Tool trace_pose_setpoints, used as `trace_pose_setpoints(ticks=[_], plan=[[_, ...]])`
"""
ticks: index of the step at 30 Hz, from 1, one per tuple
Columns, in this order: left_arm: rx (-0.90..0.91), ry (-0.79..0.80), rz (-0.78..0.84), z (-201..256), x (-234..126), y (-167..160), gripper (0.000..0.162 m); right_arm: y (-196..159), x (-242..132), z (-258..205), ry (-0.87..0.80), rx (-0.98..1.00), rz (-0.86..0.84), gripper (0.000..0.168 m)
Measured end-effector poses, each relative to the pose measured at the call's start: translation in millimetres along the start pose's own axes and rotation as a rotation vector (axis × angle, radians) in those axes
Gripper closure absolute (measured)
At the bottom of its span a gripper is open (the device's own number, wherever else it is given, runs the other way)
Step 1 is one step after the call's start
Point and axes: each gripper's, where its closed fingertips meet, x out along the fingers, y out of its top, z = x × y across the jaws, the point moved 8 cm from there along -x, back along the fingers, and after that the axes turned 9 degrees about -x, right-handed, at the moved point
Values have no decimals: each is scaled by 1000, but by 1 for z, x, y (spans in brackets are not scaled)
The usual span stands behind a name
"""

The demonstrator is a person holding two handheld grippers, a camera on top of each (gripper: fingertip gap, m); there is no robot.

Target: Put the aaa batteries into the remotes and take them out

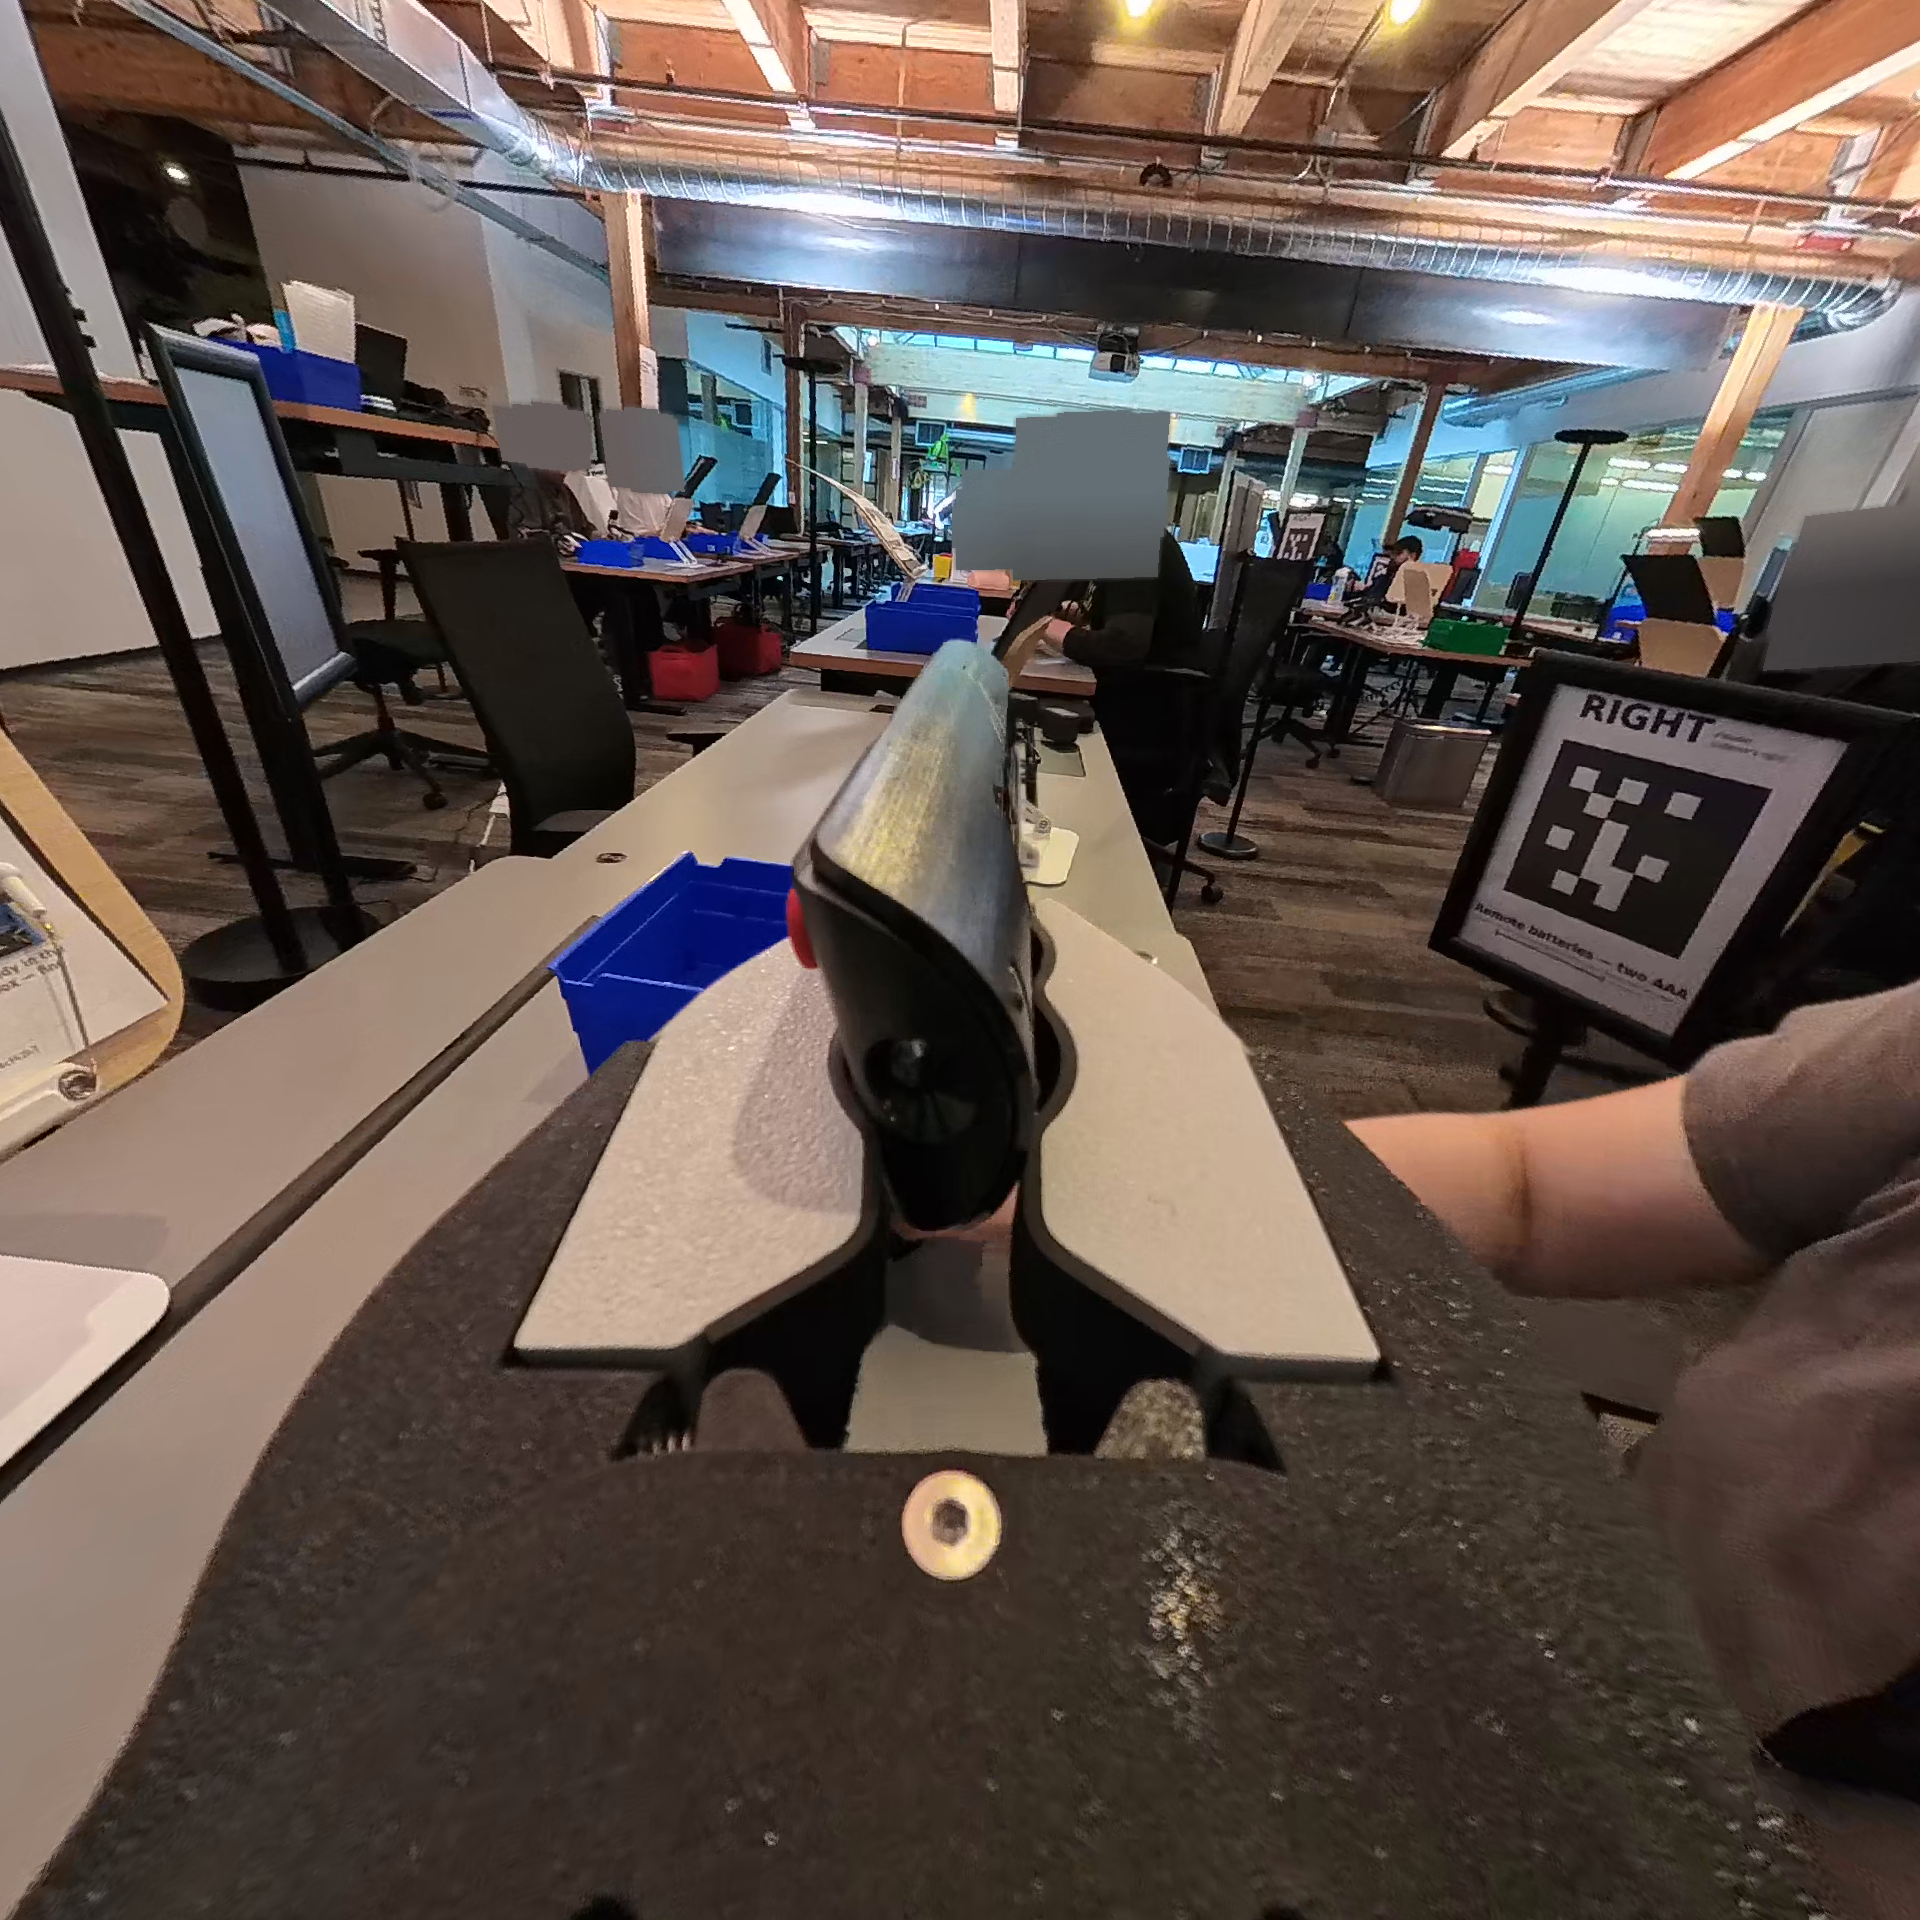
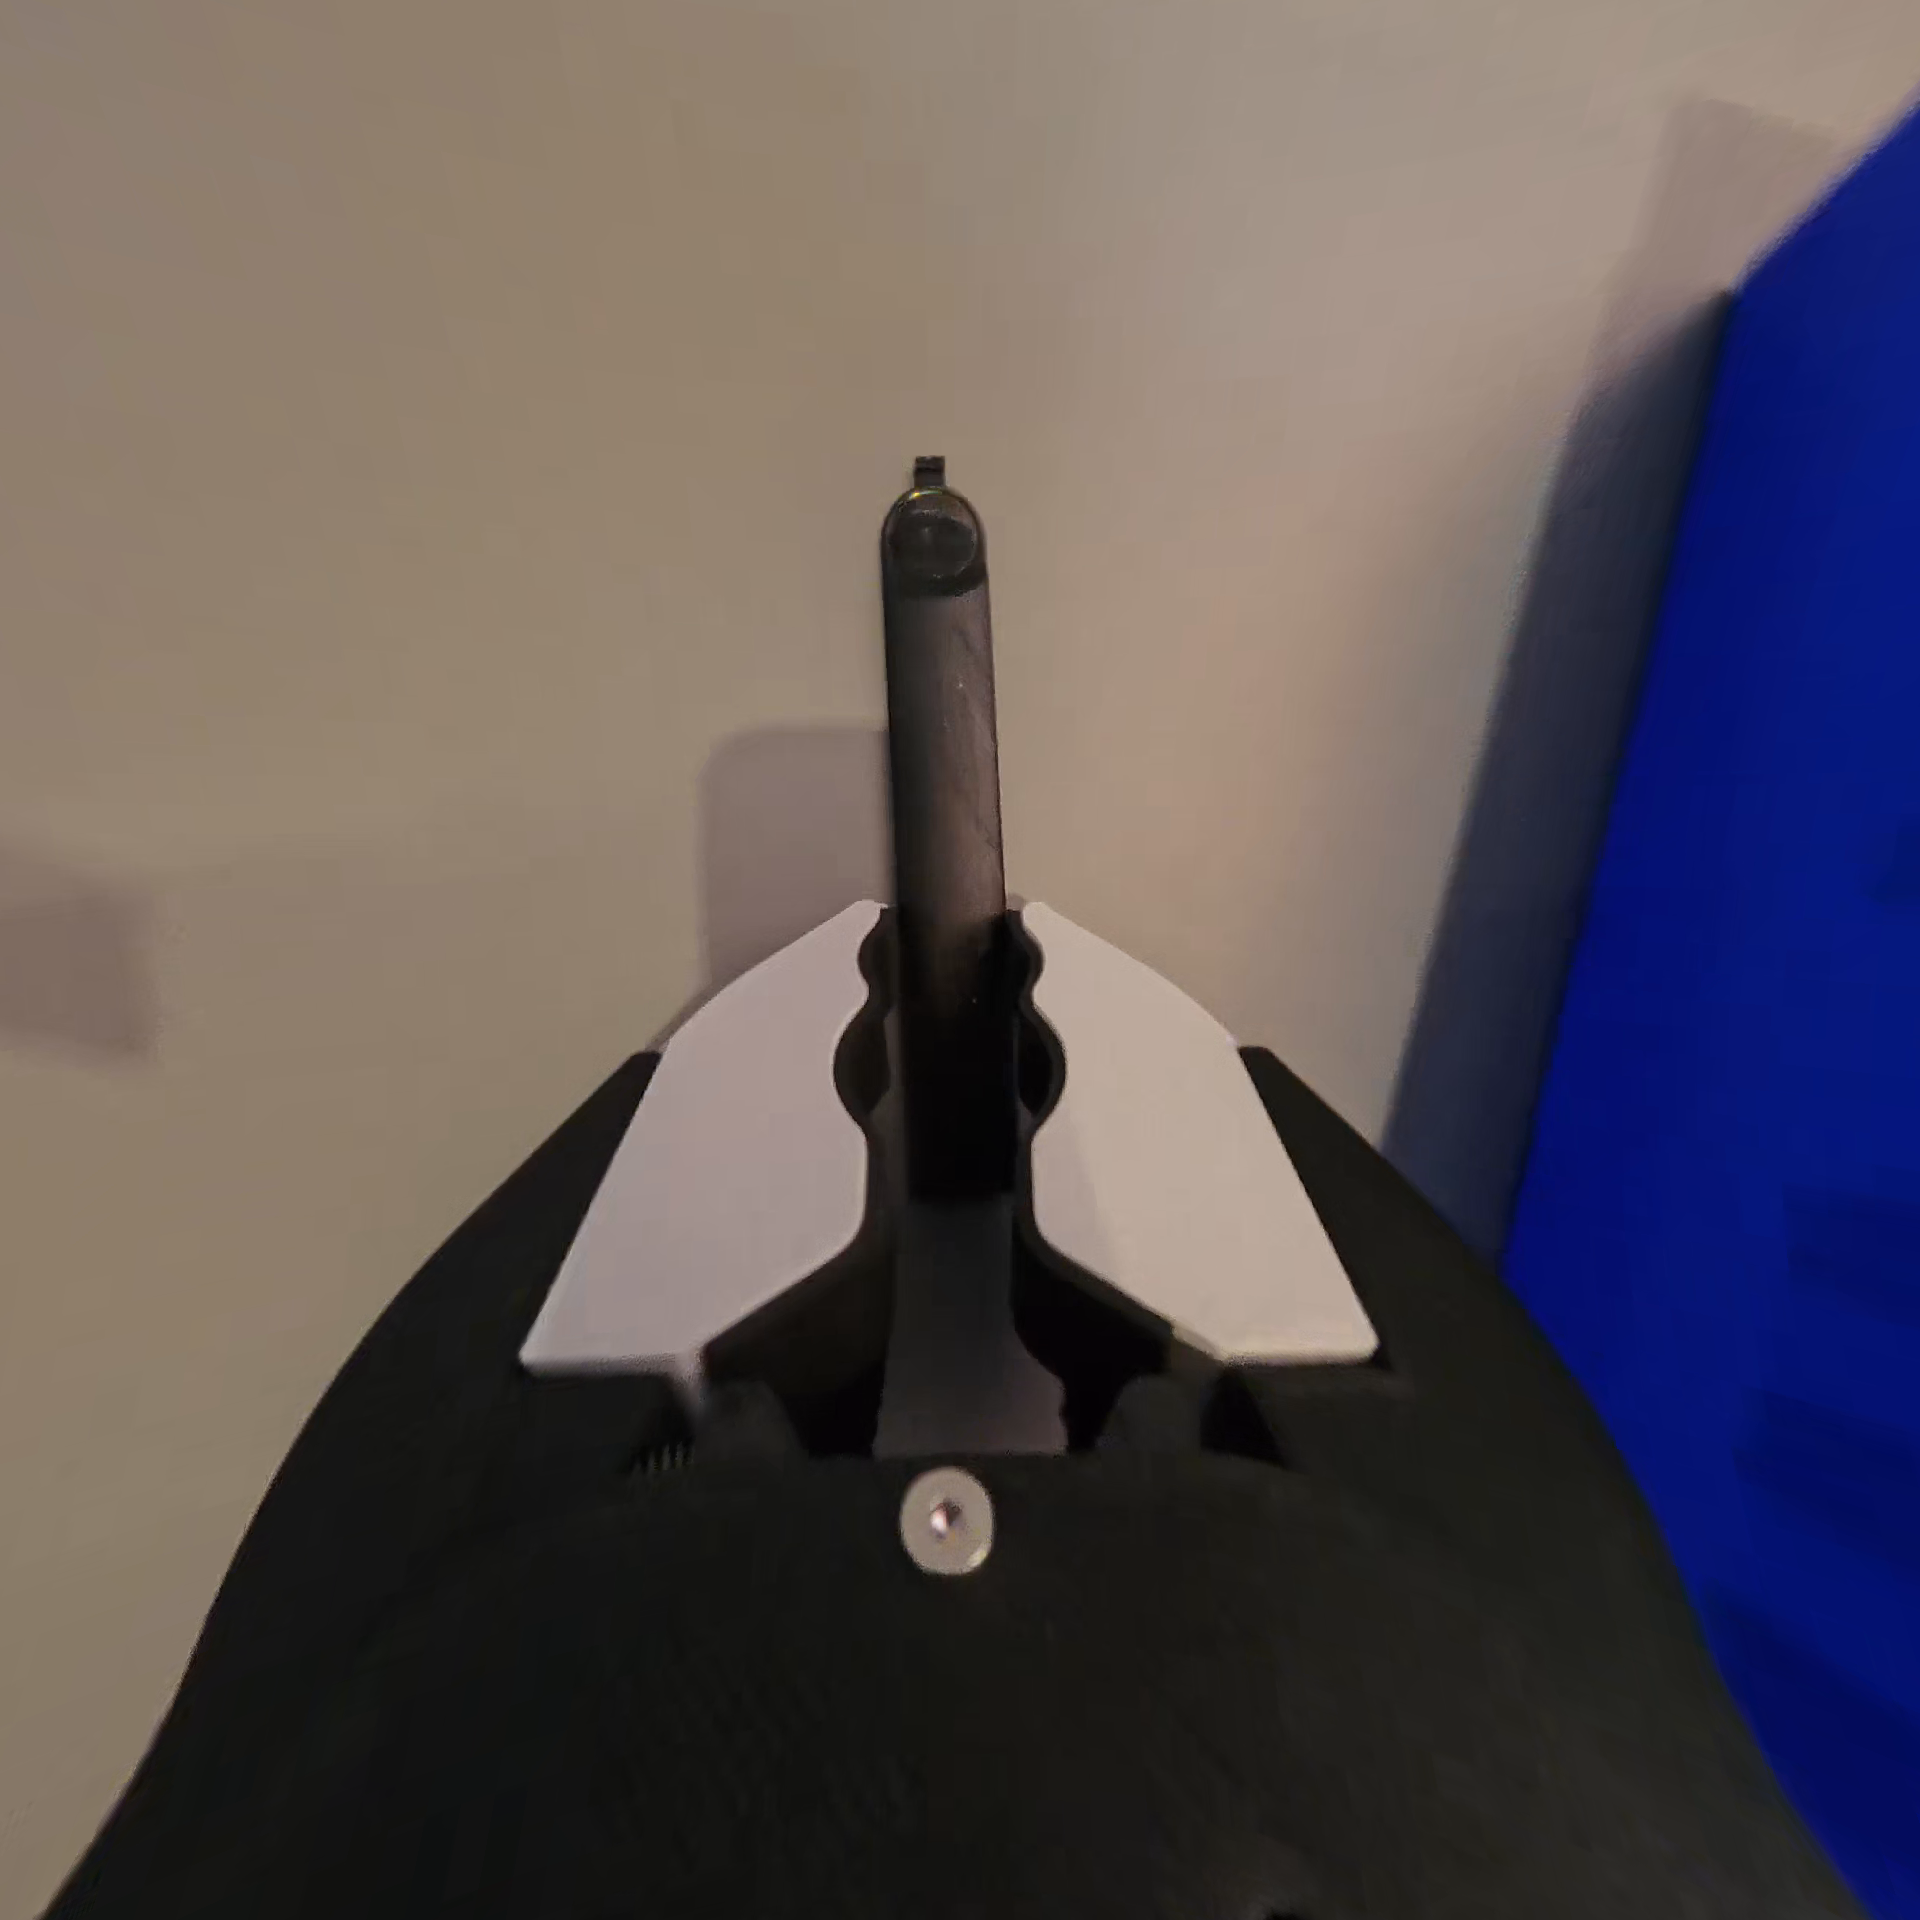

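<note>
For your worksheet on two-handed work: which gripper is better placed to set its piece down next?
Probably right: right gripper pinches a thin black piece close over the table; left gripper holds the remote raised.

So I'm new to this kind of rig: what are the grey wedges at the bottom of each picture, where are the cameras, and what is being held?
No robot here: a person holds a two-finger gripper in each hand, with a camera on each looking along its fingers. The grey wedges are those fingers.

In the left wrist view, the left gripper is shut on a black remote, lifted over a grey table that carries a blue bin. A sleeved arm shows at the right.

In the right wrist view, the right gripper is shut on a thin black piece, seen edge-on, perhaps the battery cover. It points down at the pale tabletop, beside the blurred bin.
</note>
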Motion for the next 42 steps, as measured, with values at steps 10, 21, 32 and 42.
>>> trace_pose_setpoints(ticks=[10,21,32,42], plan=[[-158,99,-21,-26,-7,-8,139,16,-34,3,-12,20,330,134],[-398,153,-127,-74,16,-52,139,70,-154,32,338,-170,951,132],[-503,69,-248,-88,37,-85,139,90,-154,18,451,-625,844,128],[-563,121,-454,-107,55,-132,139,60,-111,12,469,-848,711,122]])
